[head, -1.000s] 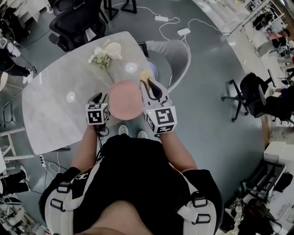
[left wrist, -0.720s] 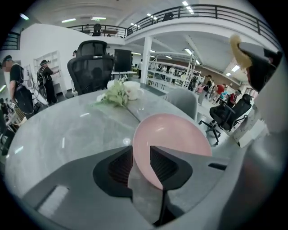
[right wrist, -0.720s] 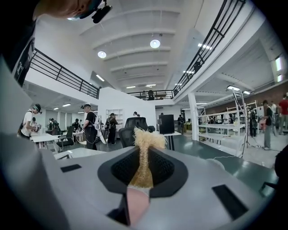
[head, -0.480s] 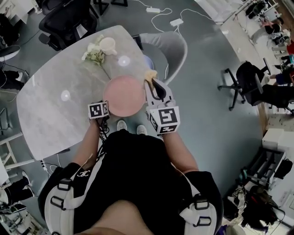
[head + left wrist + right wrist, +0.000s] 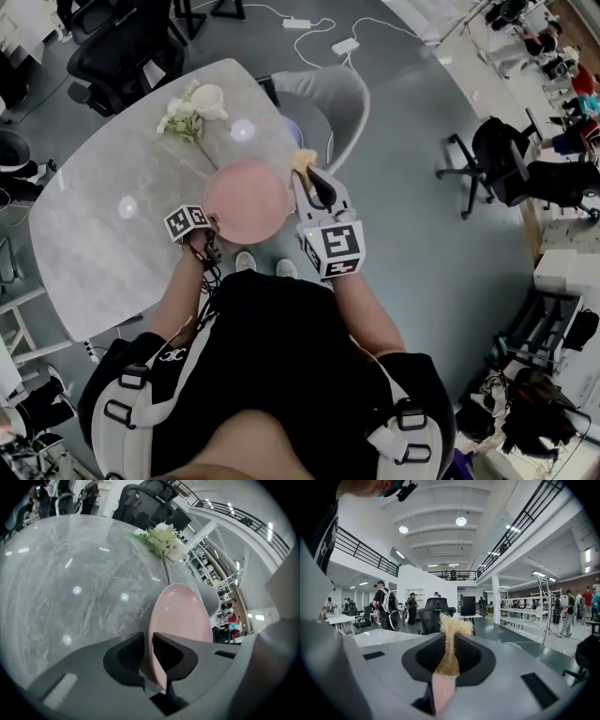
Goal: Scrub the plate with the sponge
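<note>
A round pink plate [image 5: 246, 202] is held over the near edge of the marble table [image 5: 94, 234]. My left gripper [image 5: 211, 228] is shut on its left rim. In the left gripper view the plate [image 5: 180, 620] runs edge-on out from between the jaws of the left gripper [image 5: 149, 641]. My right gripper [image 5: 307, 178] is at the plate's right edge, shut on a sponge [image 5: 302, 159] with a frayed yellow scrub side. In the right gripper view the sponge [image 5: 449, 639] sticks up out of the right gripper [image 5: 447, 660], its pink part low between the jaws.
White flowers [image 5: 178, 117] and a white cup [image 5: 208, 97] lie on the table's far side, and the flowers [image 5: 161, 538] also show past the plate. A grey shell chair [image 5: 333, 98] stands behind the table's right end. Black office chairs [image 5: 127, 47] stand beyond.
My left gripper has drawn left and rolled, its marker cube now tilted, keeping the plate's rim. The right gripper with the sponge stays by the plate's right edge.
</note>
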`<state>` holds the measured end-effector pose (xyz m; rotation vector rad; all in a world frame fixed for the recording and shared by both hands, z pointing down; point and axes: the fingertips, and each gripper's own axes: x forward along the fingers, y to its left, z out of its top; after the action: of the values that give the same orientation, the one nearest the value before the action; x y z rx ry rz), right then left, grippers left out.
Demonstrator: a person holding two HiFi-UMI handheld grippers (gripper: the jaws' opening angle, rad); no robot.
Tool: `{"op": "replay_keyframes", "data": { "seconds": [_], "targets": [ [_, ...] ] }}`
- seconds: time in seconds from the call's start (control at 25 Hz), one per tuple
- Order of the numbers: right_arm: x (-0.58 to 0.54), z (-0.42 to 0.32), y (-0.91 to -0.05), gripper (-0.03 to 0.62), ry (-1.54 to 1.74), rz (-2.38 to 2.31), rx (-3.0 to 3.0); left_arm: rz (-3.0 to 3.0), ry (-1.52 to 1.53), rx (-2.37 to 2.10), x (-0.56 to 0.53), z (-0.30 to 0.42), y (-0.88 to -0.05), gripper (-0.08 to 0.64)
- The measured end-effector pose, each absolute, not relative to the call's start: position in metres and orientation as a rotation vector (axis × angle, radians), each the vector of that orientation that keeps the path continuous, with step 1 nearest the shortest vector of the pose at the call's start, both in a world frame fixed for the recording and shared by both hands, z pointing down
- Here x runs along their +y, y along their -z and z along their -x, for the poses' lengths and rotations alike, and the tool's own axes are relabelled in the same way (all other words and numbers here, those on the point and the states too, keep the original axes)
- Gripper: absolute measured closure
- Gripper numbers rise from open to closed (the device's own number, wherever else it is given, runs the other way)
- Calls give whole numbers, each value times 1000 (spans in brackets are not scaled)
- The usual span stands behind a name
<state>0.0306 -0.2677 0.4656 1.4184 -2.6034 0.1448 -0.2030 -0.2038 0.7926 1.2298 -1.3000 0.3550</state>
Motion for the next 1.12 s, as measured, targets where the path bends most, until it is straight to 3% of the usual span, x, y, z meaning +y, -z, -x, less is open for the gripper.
{"op": "replay_keyframes", "data": {
  "seconds": [0.04, 0.24, 0.8, 1.12],
  "targets": [
    [-267, -31, -466, 540, -146, -1418, -2603, -1209, -330, -1268, -203, 199, -794, 520],
    [-264, -29, -466, 540, -145, -1407, -2609, -1200, -229, -1175, -199, 184, -787, 538],
    [-250, 7, -474, 540, -184, -1254, -2677, -1394, -66, -1151, -222, 163, -693, 535],
    [-245, 71, -506, 540, -477, -1026, -2725, -1570, -31, -1187, -241, 140, -629, 535]
  ]
}}
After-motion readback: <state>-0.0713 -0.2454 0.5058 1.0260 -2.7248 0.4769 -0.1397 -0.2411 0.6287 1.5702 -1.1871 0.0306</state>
